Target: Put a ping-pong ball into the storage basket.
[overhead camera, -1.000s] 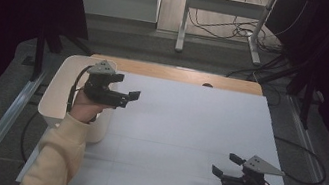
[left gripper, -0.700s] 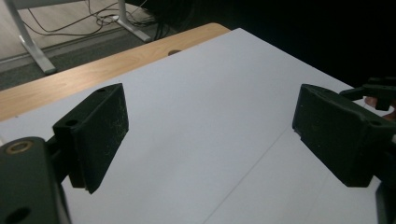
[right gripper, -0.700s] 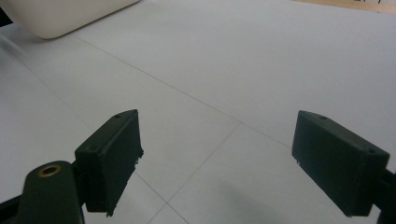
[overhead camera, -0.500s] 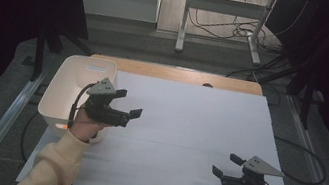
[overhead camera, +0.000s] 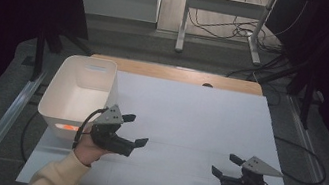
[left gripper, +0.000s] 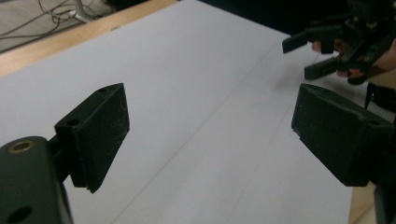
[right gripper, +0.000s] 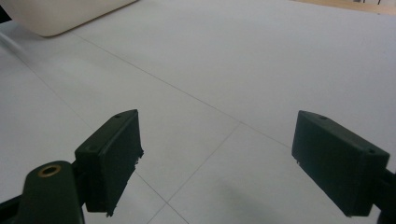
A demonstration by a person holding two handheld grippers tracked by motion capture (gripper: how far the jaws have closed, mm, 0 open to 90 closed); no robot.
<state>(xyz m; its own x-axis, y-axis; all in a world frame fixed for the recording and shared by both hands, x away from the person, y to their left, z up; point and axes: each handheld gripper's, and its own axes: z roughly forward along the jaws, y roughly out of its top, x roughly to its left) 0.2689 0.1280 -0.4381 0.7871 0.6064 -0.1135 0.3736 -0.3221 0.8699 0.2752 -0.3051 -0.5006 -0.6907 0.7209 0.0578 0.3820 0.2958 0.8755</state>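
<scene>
Left tool (overhead camera: pixel 137 129) hangs over the white sheet (overhead camera: pixel 197 128) on the worktop (overhead camera: pixel 175 74), jaws spread wide with nothing between them, just off the near right corner of the white bin (overhead camera: pixel 79 91), which sits at about ten o'clock on the worktop. Something orange (overhead camera: pixel 68 127) glows low at the bin's near wall (too blurred to tell what it is). Over at five o'clock the right tool (overhead camera: pixel 226 166) sits low near the sheet's front edge, jaws also parted and empty, tips pointing toward eleven o'clock. From the left gripper view, the left tool (left gripper: pixel 210 135) frames bare sheet, with the right tool (left gripper: pixel 313 53) at two o'clock. In the right gripper view, the right tool (right gripper: pixel 217 158) looks across creased sheet toward the bin (right gripper: pixel 60 16) at eleven o'clock.
</scene>
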